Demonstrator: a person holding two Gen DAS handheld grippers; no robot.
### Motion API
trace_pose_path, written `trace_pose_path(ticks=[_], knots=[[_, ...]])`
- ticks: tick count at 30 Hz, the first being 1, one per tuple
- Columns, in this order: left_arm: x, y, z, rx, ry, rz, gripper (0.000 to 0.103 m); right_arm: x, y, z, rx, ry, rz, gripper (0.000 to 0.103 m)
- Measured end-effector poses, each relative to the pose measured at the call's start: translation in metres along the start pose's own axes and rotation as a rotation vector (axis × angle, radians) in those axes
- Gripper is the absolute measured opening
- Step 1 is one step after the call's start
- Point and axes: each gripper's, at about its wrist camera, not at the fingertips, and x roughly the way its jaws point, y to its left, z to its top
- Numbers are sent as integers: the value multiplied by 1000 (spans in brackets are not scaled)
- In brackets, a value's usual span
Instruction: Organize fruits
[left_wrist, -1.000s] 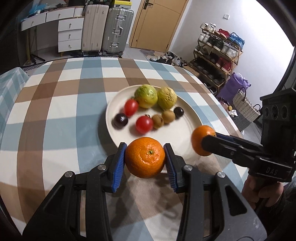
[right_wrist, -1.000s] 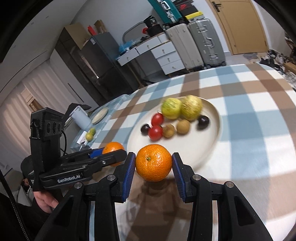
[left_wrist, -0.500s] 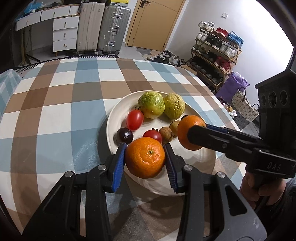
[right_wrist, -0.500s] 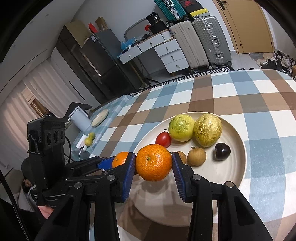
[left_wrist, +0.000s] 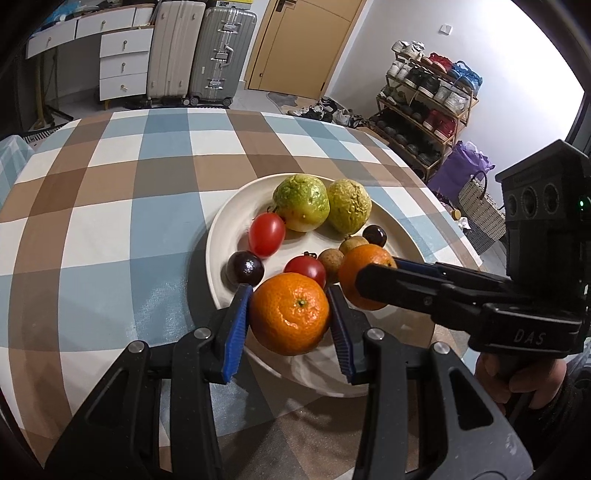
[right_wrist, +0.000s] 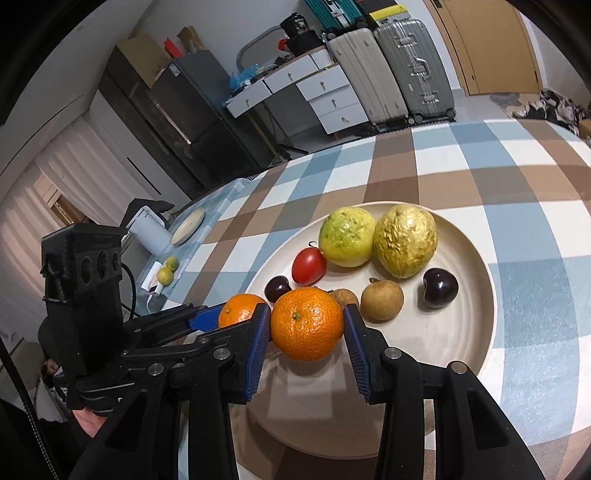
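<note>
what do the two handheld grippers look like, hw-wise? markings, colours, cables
Both match: the left gripper and right gripper have black angular plastic frames, silver pivot bolts and ribbed blue fingers. Each carries a black box with three round ports. The right body reads "DAS"; a black cable hangs by the left. Dark sleeve at the right wrist.

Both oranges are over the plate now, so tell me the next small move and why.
Probably lower both, then open. The left hand-held gripper is shut on its orange above the plate, near rim; the right hand-held gripper holds the other orange beside it. Bare plate shows beneath each, though the fruits sit close.
</note>
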Motion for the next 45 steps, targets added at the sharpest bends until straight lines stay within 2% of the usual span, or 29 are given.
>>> trace_pose_path(ticks=[4, 6, 9, 12, 15, 16, 18, 22, 25, 26, 29, 34, 45], knots=[[-5, -1, 0, -1, -18, -9, 38, 2, -2, -1, 21, 10, 7, 42], [-7, -4, 1, 10, -18, 11, 39, 0, -4, -2, 35, 3, 13, 49], [-12, -4, 1, 0, -21, 11, 40, -9, -6, -2, 53, -25, 39, 51], [-23, -8, 1, -5, -45, 29, 50, -19, -6, -1, 55, -43, 24, 51], [-38, -14, -1, -4, -76, 52, 65, -32, -3, -3, 49, -63, 11, 51], [-43, -16, -1, -3, -81, 62, 70, -35, -1, -3, 46, -69, 7, 54], [-54, -22, -3, 4, -102, 85, 73, -47, 3, -6, 39, -94, -2, 64], [-81, -35, -6, 13, -165, 133, 83, -72, 12, -11, 19, -150, -9, 72], [-103, -46, -8, 15, -219, 169, 86, -94, 20, -16, -2, -209, -15, 82], [-110, -49, -9, 13, -230, 178, 90, -103, 22, -18, -7, -232, -17, 87], [-131, -59, -14, 8, -288, 206, 102, -125, 32, -24, -32, -295, -18, 92], [-160, -80, -24, 35, -358, 215, 102, -156, 54, -37, -117, -386, -47, 100], [-212, -118, -63, 92, -560, 246, 102, -206, 87, -74, -260, -619, -108, 103]])
